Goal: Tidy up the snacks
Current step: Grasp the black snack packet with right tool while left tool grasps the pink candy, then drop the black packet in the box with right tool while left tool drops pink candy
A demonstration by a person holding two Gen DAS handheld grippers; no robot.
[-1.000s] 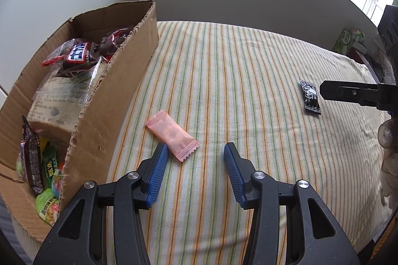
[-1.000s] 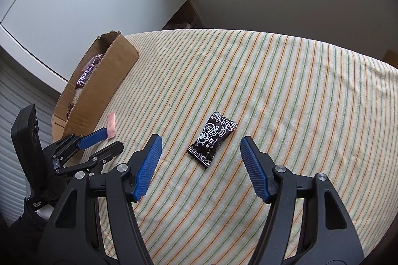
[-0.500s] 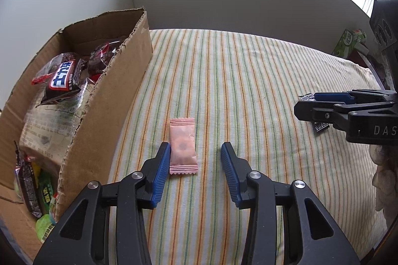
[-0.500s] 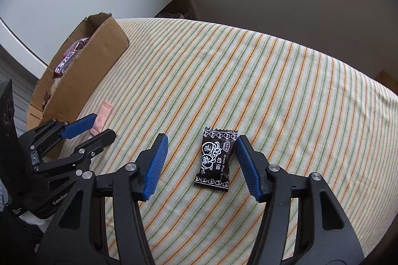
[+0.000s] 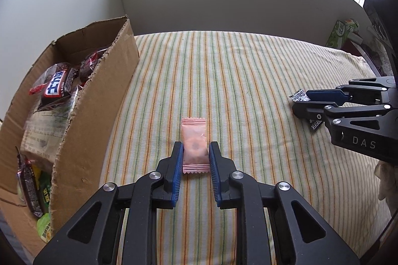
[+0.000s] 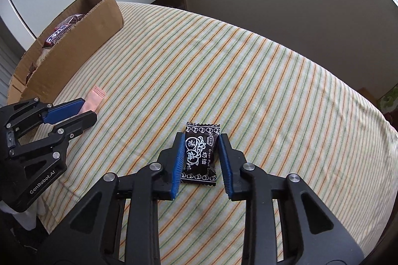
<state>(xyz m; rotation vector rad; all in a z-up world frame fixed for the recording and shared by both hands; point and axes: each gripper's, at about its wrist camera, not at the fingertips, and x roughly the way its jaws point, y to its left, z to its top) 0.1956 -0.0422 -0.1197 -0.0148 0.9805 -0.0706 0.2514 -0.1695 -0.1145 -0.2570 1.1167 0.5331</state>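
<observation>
Left wrist view had it plain: the left gripper point(image 5: 194, 157) had its blue pads point(image 5: 177, 172) pressed against both long sides of the pink candy packet point(image 5: 194, 144), jaws drawn narrow, the packet lying flat on the striped tablecloth point(image 5: 223, 80) with its far crimped end poking out ahead of the fingertips. A dark round shape showed through the pink wrapper; no print could be read on it. Off to that gripper's left stood the cardboard box point(image 5: 99, 115), close alongside, stuffed with snacks — a dark bar with white block lettering on blue point(image 5: 56, 88) sat near the top, its characters too distorted to spell out. Away to the right, the other tool's black body carried the letters "DAS".

Right wrist view, same story: the right gripper point(image 6: 201, 155) was clamped narrow on the black candy packet point(image 6: 200, 153), pads touching each long edge, packet flat on the cloth. White print on it read "Cream Plum Candy" beside Chinese characters and a round emblem. To this gripper's left, the left gripper's body bore "GenRobot.AI", its tips on the pink packet. Farther off in that direction sat the box. Beyond the table's far right edge stood a green-and-white carton point(image 5: 342, 33), its label unreadable.
</observation>
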